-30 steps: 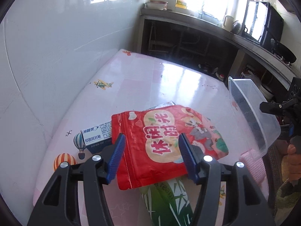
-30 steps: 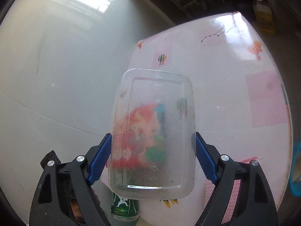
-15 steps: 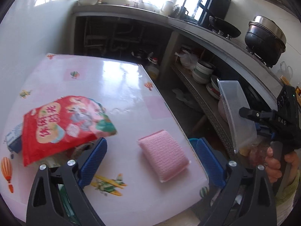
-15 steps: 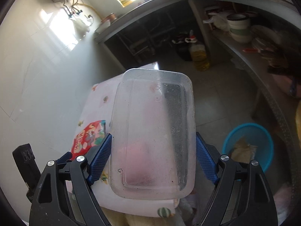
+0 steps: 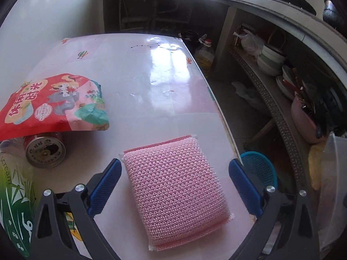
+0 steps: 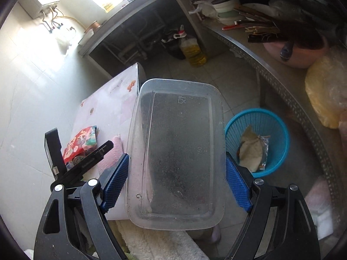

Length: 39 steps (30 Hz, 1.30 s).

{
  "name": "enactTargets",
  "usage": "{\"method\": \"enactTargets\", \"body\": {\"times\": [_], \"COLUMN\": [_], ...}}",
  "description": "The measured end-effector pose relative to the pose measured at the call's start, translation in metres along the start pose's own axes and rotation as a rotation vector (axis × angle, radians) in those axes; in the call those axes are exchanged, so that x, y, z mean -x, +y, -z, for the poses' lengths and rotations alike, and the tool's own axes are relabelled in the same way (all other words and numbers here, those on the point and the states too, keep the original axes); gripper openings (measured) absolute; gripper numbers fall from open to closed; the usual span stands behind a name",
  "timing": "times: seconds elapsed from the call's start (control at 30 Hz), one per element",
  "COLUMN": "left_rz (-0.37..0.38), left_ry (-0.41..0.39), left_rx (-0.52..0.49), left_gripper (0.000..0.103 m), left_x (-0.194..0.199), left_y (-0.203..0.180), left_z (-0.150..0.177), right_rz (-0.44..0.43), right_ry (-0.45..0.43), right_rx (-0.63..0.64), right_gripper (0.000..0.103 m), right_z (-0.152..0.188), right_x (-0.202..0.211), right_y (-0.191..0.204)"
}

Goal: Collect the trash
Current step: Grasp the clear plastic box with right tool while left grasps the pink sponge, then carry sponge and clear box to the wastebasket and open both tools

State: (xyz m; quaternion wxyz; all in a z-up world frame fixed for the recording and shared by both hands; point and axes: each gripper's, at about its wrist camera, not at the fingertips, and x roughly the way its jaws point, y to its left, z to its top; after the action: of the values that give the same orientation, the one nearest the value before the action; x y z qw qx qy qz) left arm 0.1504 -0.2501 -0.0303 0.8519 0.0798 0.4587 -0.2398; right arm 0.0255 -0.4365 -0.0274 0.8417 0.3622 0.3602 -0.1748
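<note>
My right gripper [image 6: 176,191] is shut on a clear plastic food container [image 6: 175,151], held in the air beside the table, left of and above a blue waste basket [image 6: 279,123] on the floor with some wrappers in it. My left gripper [image 5: 176,188] is open over the table, its jaws on either side of a pink scrub sponge [image 5: 175,197] without touching it. A red snack bag [image 5: 54,104] lies at the left over a red can [image 5: 44,150]. A green wrapper [image 5: 15,205] sits at the lower left.
The pink table [image 5: 151,82] ends at its right edge close to the sponge. The blue basket [image 5: 259,169] shows below that edge. A shelf with bowls [image 5: 271,60] and a pink basin [image 6: 297,52] runs along the right. An oil bottle [image 6: 193,49] stands on the floor.
My left gripper swung right, away from the snack bag, and now straddles the pink sponge. My right gripper carried the container off the table side toward the blue basket.
</note>
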Motion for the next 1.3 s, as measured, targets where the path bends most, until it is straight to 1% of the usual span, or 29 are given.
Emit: {"method": "enactTargets", "body": {"times": [0.07, 0.13, 0.37, 0.43, 0.5, 0.63, 0.83, 1.3], "left_rz": [-0.029, -0.042, -0.005, -0.004, -0.001, -0.008, -0.003, 0.031], "left_ry": [-0.002, 0.006, 0.08, 0.069, 0.062, 0.043, 0.032, 0.038], "left_rx": [-0.012, -0.018, -0.015, -0.018, -0.027, -0.055, -0.079, -0.066], "left_gripper": [0.097, 0.097, 0.097, 0.095, 0.089, 0.083, 0.081, 0.08], "left_x": [-0.003, -0.005, -0.013, -0.012, -0.01, -0.009, -0.009, -0.008], "left_y": [0.001, 0.003, 0.018, 0.019, 0.019, 0.019, 0.017, 0.017], "left_z": [0.005, 0.009, 0.019, 0.019, 0.02, 0.022, 0.023, 0.022], "right_rz": [-0.003, -0.007, -0.025, -0.028, -0.03, -0.033, -0.037, -0.045], "right_ry": [-0.005, -0.011, -0.01, -0.004, 0.003, 0.012, 0.019, 0.025], "right_rx": [-0.007, -0.011, -0.021, -0.024, -0.028, -0.028, -0.025, -0.032], "right_gripper": [0.08, 0.08, 0.08, 0.08, 0.08, 0.08, 0.08, 0.08], "right_z": [0.001, 0.002, 0.007, 0.007, 0.006, 0.005, 0.004, 0.002], "right_x": [0.003, 0.006, 0.004, 0.001, 0.0, -0.003, -0.007, -0.011], "right_y": [-0.003, -0.004, -0.009, -0.01, -0.011, -0.01, -0.011, -0.013]}}
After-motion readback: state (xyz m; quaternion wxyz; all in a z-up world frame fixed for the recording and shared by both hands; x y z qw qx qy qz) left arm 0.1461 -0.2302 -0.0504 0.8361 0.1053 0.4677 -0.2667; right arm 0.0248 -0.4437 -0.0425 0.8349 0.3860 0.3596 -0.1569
